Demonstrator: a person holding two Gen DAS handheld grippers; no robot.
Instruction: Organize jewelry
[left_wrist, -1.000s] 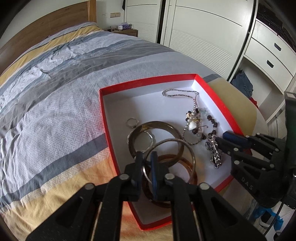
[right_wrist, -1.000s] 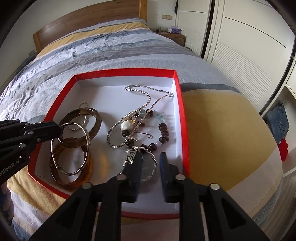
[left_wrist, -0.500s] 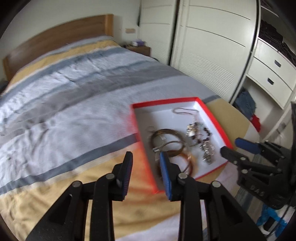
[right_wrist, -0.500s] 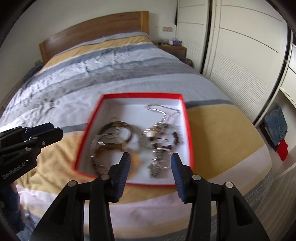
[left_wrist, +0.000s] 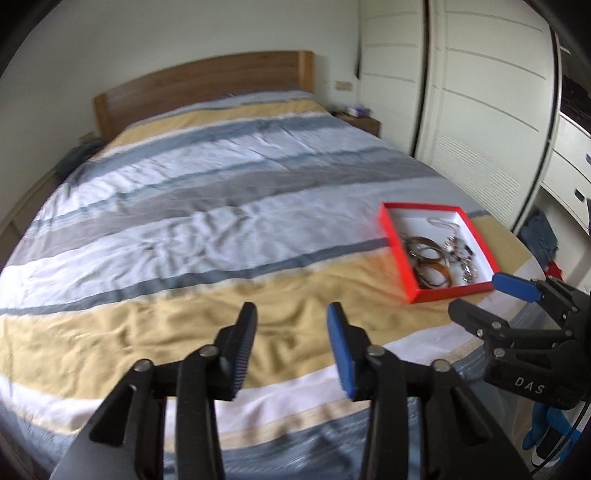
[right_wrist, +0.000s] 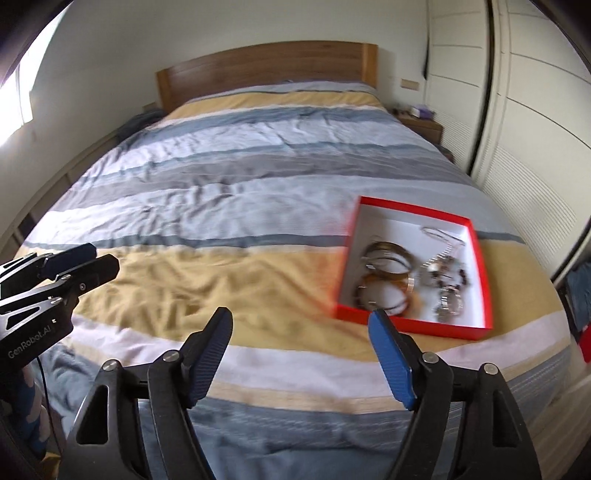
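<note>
**bedside_bot:** Since everything shiny seems to be sitting inside the red box (right_wrist: 413, 322) on the bed (right_wrist: 229, 173), the sorting looks pretty much wrapped up, no? The bangles (right_wrist: 386, 271) are piled on the box's left half and the necklaces (right_wrist: 445, 273) are bunched on the right half, so it reads like two rough groups.

**umi_watcher:** That's the take here too. No loose piece shows anywhere on the striped bedding in either wrist view, though it's all a bit blurry, so something tiny could be missed. The box itself sits near the foot corner of the bed, on the yellow band of the cover.

**bedside_bot:** And the grippers?

**umi_watcher:** Both empty. The left gripper (left_wrist: 291, 326) has its jaws spreading apart with only bedding behind them, and the right gripper (right_wrist: 301, 332) is also opening, nothing between its pads either. Neither one is over the box; the left is well off to its side and the right sits just short of its near edge.

**bedside_bot:** So what's left?

**umi_watcher:** Maybe untangling that necklace clump, if anyone's picky. No lid is visible, so closing it up can't be judged.
</note>
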